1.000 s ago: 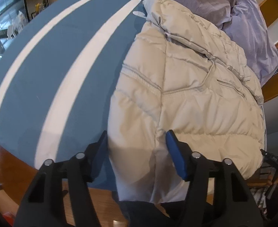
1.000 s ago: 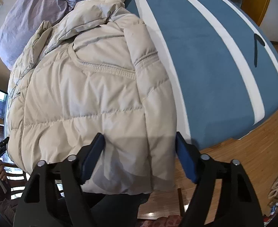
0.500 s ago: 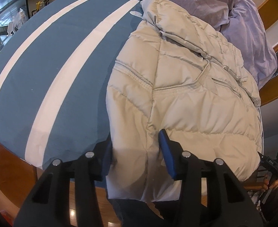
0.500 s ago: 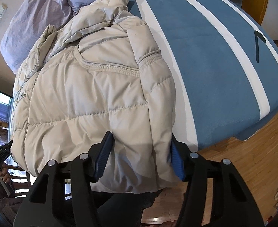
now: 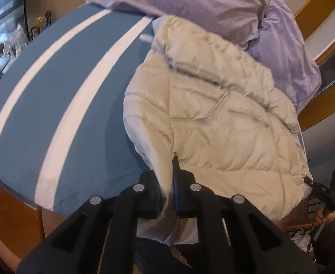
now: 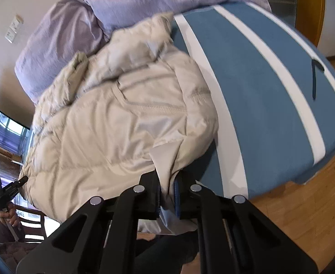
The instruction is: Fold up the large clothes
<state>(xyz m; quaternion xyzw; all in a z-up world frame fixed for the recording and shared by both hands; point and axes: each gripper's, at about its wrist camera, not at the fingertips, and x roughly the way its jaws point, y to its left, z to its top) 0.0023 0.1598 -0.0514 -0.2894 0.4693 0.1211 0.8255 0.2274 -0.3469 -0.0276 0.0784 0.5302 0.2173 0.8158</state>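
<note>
Both the left gripper (image 5: pixel 167 182) and right gripper (image 6: pixel 166 190) have jaws clamped tight on the hem of the jacket (image 5: pixel 224 118) lying on the bed (image 5: pixel 53 96).

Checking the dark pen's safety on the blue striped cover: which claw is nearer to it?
Right. The right claw, shut on the beige puffer jacket's hem, has the pen off to its right on the cover. The left claw grips the hem's other corner; its view shows no pen.

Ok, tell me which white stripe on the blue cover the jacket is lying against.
The wide white stripe right beside the beige puffer jacket; the jacket's edge overlaps it. The narrower stripe further out lies bare on the blue cover.
</note>
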